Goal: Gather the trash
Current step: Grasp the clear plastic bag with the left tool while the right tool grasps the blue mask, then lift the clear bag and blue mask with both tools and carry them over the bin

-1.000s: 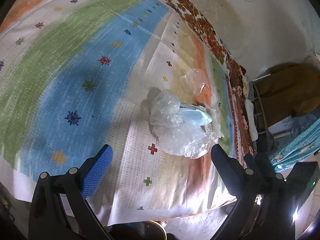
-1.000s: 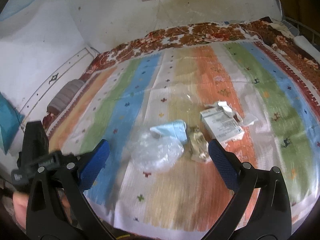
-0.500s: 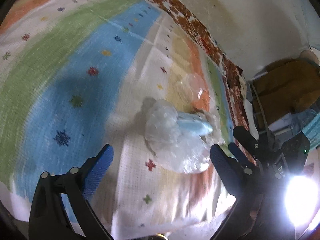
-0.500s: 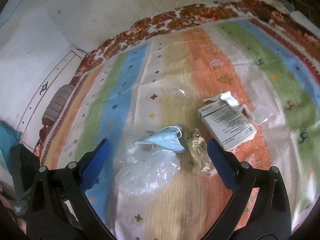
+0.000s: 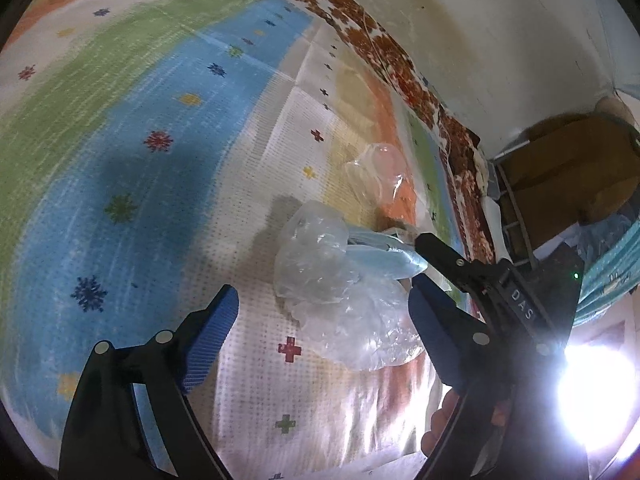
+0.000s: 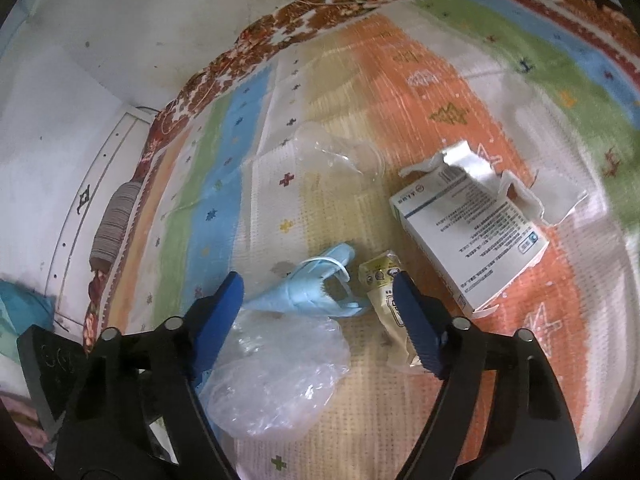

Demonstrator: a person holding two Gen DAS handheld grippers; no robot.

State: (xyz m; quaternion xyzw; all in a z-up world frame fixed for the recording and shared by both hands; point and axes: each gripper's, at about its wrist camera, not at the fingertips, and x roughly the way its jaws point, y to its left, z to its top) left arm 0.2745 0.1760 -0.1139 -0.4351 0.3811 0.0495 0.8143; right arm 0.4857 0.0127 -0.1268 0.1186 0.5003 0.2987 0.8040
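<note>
Trash lies on a striped rug (image 6: 400, 92). A crumpled clear plastic bag (image 6: 276, 376) lies next to a blue face mask (image 6: 308, 288), a small beige wrapper (image 6: 384, 300) and a torn white carton (image 6: 468, 228). A clear plastic cup (image 6: 344, 156) lies further back. My right gripper (image 6: 318, 304) is open and empty, low over the mask and bag. My left gripper (image 5: 324, 320) is open and empty around the bag (image 5: 340, 284), with the mask (image 5: 384, 256) just beyond. The right gripper's body (image 5: 492, 280) shows at the right of the left wrist view.
A white wall (image 6: 120, 40) borders the rug at the back. A rolled striped cushion (image 6: 116, 224) lies at the left edge. A metal rack with brown fabric (image 5: 560, 176) stands to the right. A bright light (image 5: 592, 396) glares at lower right.
Both grippers have moved closer to the trash pile. The right gripper has come down over the mask and bag, and its body has come into the left wrist view.
</note>
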